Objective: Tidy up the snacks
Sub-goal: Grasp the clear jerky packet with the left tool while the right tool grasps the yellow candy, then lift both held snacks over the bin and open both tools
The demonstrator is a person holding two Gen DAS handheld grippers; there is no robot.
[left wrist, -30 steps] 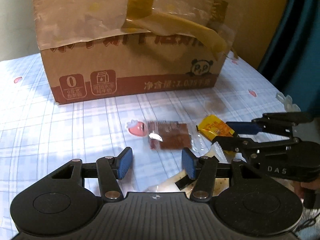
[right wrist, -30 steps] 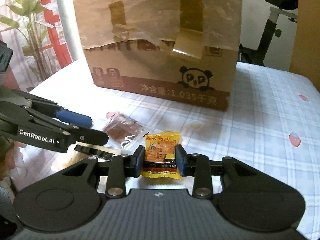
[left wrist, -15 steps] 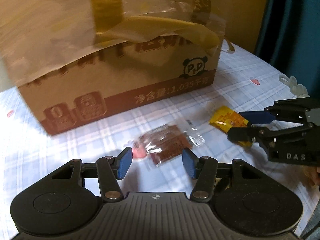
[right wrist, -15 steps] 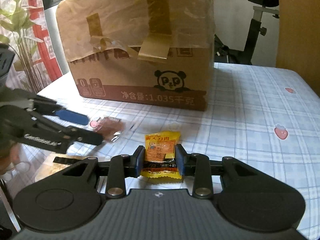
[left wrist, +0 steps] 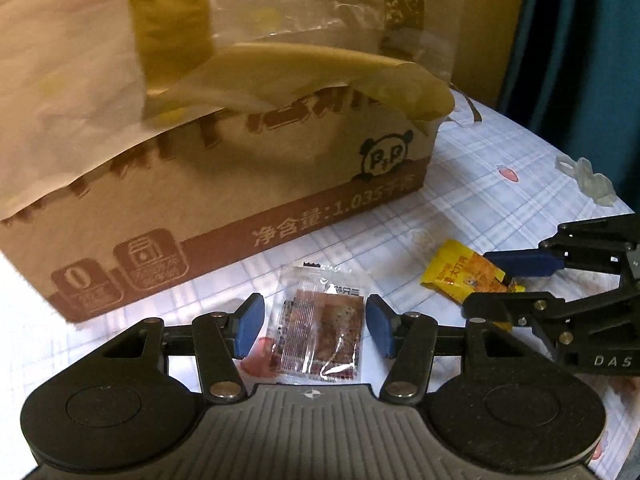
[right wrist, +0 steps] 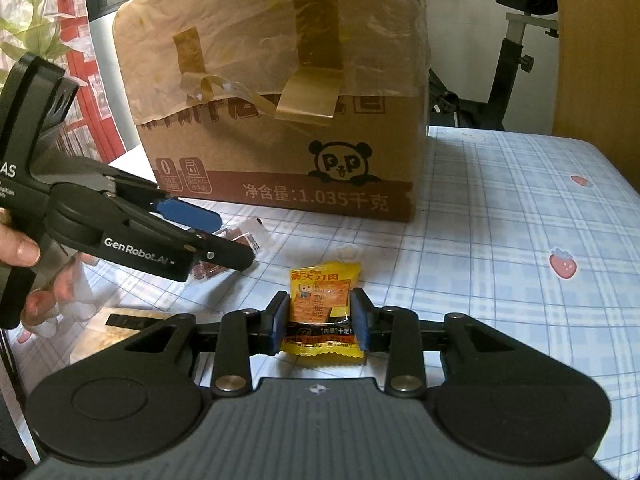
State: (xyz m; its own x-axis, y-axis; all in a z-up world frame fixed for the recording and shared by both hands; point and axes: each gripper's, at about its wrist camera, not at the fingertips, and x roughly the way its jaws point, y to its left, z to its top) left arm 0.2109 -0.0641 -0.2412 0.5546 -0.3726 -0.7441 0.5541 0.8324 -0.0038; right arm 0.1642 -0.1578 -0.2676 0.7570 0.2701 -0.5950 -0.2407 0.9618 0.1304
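Note:
A clear packet of brown dried meat (left wrist: 320, 320) lies on the checked tablecloth between the open fingers of my left gripper (left wrist: 314, 326), which do not touch it. It also shows in the right wrist view (right wrist: 240, 240), partly hidden by the left gripper (right wrist: 224, 236). My right gripper (right wrist: 319, 322) is shut on a yellow snack packet (right wrist: 322, 300) and holds it just above the cloth. In the left wrist view the yellow packet (left wrist: 460, 276) sits in the right gripper (left wrist: 500, 284). A big cardboard box (left wrist: 224, 184) stands behind.
The box (right wrist: 280, 120) has loose tape and plastic film hanging over its front. A pale packet (right wrist: 108, 336) lies at the near left of the table. A small clear plastic piece (left wrist: 588, 184) sits near the right table edge (left wrist: 600, 184). An exercise bike (right wrist: 520, 48) stands behind.
My left gripper has swung toward the brown packet, which now lies between its open fingers. My right gripper keeps the yellow packet and has shifted slightly relative to the box.

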